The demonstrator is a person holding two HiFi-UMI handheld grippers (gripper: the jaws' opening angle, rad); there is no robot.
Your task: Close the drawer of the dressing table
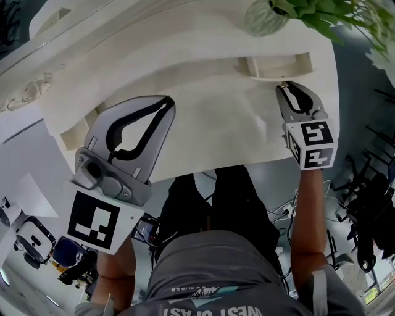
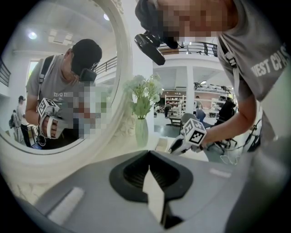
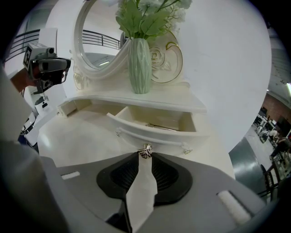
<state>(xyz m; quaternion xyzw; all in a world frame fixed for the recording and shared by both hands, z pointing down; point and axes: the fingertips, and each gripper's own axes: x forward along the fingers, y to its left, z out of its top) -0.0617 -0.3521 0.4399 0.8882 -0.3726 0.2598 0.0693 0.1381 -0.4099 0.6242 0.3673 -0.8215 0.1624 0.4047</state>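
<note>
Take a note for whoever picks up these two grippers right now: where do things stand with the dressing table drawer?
The left gripper: jaws together, empty, held over the left part of the dressing table.
The right gripper: closed on the drawer knob.
The drawer: pulled out below the shelf that carries the vase; a thin metal item lies inside.
Done: knob gripped.
Left: push the drawer fully in, then let go.

Ribbed green vase, white flowers with leaves
</note>
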